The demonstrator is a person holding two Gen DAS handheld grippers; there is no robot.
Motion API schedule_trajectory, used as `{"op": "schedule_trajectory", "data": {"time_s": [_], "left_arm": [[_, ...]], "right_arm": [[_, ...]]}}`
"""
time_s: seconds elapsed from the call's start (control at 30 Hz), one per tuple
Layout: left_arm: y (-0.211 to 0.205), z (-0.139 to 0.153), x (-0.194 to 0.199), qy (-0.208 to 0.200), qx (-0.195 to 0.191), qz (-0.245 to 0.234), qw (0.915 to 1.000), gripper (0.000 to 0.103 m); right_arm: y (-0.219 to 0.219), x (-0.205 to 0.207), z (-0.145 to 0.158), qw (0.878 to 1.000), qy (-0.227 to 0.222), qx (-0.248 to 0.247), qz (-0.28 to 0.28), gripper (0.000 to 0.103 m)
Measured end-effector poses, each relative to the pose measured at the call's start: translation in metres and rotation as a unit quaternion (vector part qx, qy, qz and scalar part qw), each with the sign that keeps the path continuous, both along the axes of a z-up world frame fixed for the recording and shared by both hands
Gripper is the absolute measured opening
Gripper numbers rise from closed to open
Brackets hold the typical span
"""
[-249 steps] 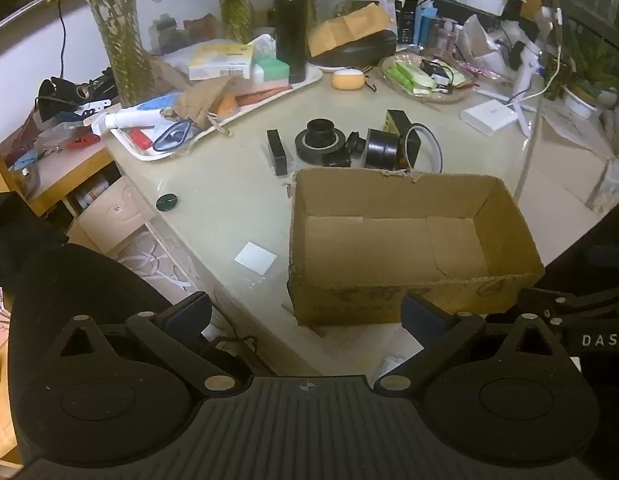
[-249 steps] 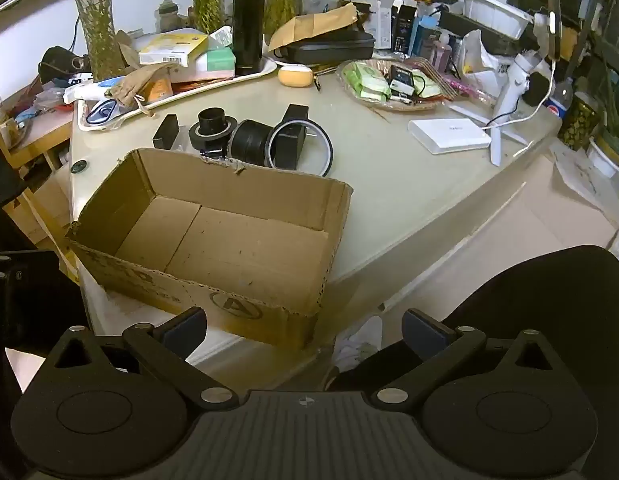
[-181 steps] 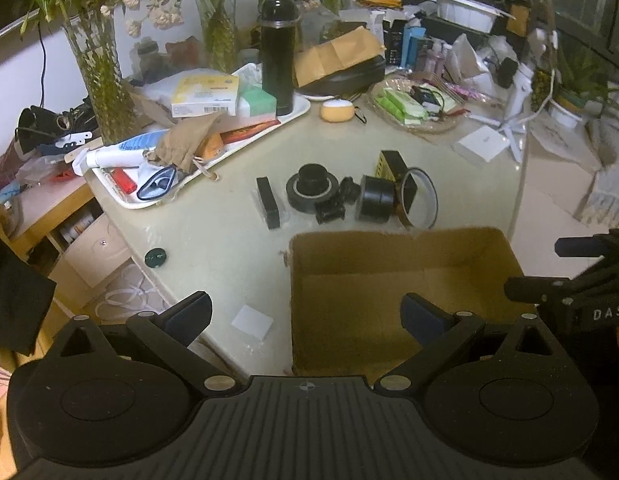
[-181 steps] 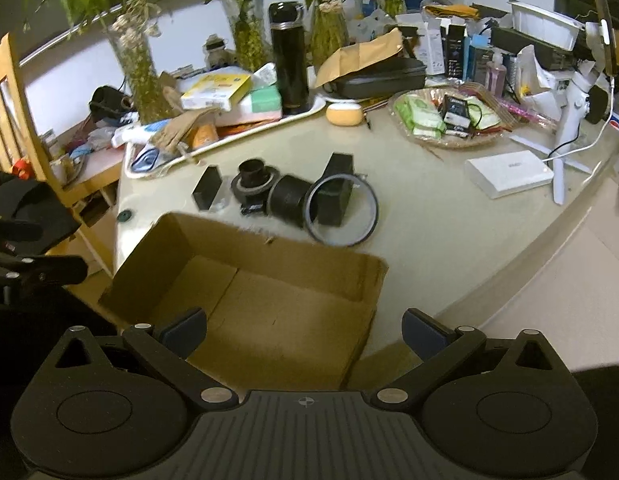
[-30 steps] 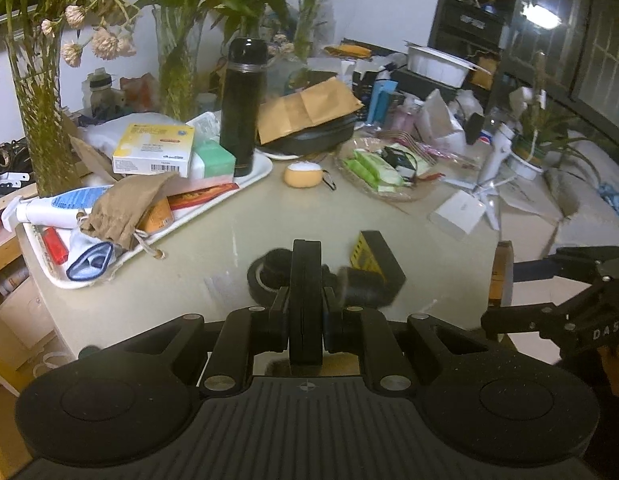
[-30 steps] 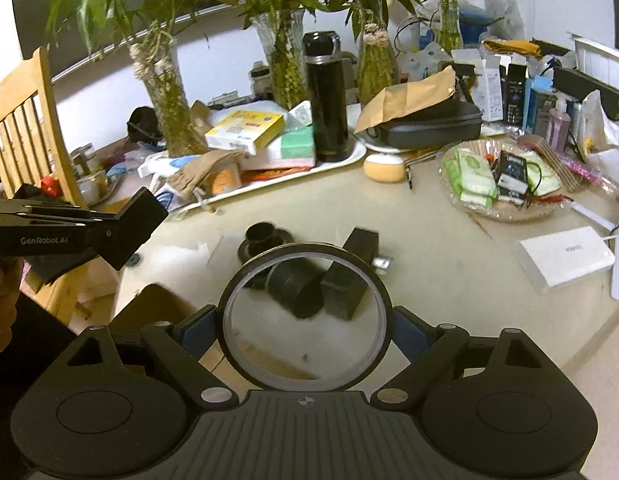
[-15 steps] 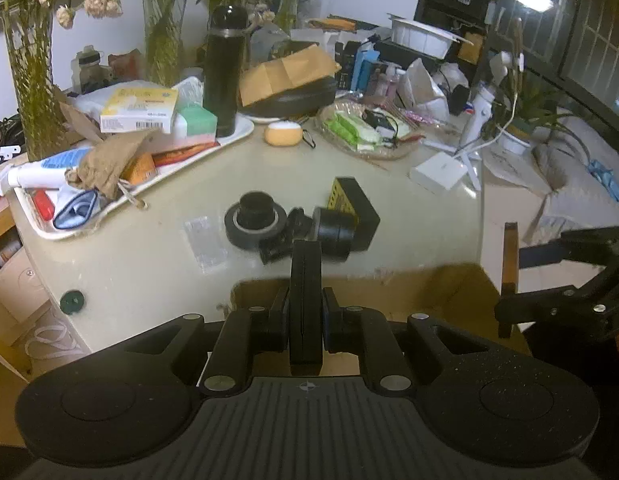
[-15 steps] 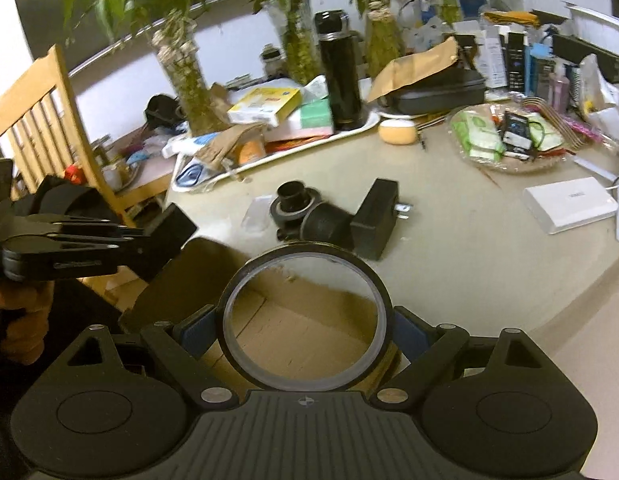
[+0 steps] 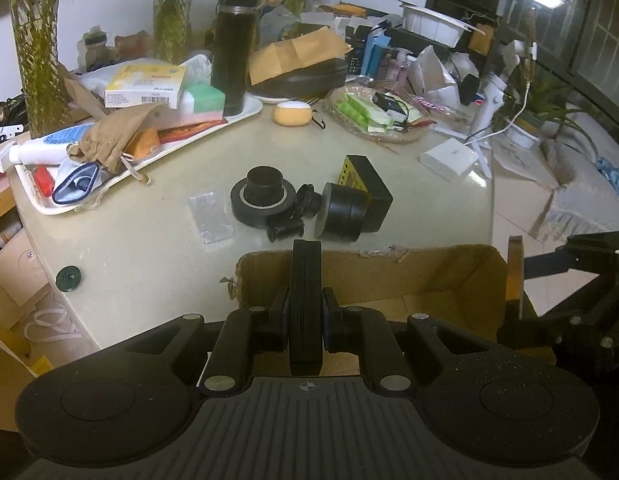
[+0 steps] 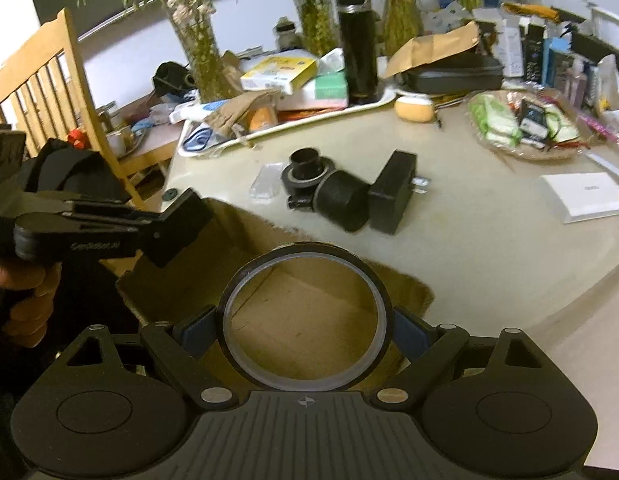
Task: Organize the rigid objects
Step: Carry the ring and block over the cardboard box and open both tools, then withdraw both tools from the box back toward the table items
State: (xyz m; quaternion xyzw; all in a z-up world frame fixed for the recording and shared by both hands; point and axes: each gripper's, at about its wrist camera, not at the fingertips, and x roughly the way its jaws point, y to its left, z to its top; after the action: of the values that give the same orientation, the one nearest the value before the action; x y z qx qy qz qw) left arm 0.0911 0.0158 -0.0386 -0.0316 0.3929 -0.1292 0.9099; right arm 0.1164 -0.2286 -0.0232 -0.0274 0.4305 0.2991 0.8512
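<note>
Both grippers angled down over open cardboard box (image 9: 429,276) at bench (image 9: 149,248) edge. Left gripper (image 9: 305,312) fingers pinching flat black slab (image 9: 305,280) edgewise, upright, above box's left part. Right gripper (image 10: 305,320) fingers spread wide, gripping thin dark-rimmed ring (image 10: 305,318), prob. a tape roll, over box interior.

Faintly legible on the side of the left gripper (image 10: 169,228), in pale blurred letters: "GenRobot.AI". Printed on the front of the yellow box (image 9: 145,84) on the tray: a barcode with lines of small type, too fine to read. Stamped on the top of the white box (image 10: 585,194): a short grey word, illegible. Nothing else readable.
</note>
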Motion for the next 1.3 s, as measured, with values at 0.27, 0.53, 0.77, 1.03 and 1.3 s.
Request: {"op": "schedule_trajectory", "data": {"time_s": [0.27, 0.53, 0.77, 1.03, 1.3], "left_arm": [[-0.003, 0.002, 0.001, -0.014, 0.004, 0.004, 0.9999, 0.043], [-0.001, 0.007, -0.003, -0.035, 0.022, 0.025, 0.9988, 0.057], [0.006, 0.008, -0.002, -0.034, 0.022, 0.044, 0.9982, 0.057], [0.013, 0.007, -0.005, -0.034, 0.024, 0.048, 0.9980, 0.057], [0.016, 0.000, -0.001, -0.013, 0.033, 0.055, 0.9979, 0.057]], "right_arm": [[0.000, 0.002, -0.002, 1.000, 0.005, -0.005, -0.006, 0.092], [0.001, 0.000, -0.003, 1.000, 0.004, -0.011, -0.004, 0.092], [0.003, 0.001, -0.003, 1.000, 0.004, -0.010, -0.005, 0.092], [0.009, 0.002, -0.002, 1.000, -0.004, -0.017, -0.008, 0.095], [0.010, 0.006, -0.002, 0.999, -0.012, -0.020, -0.027, 0.103]]}}
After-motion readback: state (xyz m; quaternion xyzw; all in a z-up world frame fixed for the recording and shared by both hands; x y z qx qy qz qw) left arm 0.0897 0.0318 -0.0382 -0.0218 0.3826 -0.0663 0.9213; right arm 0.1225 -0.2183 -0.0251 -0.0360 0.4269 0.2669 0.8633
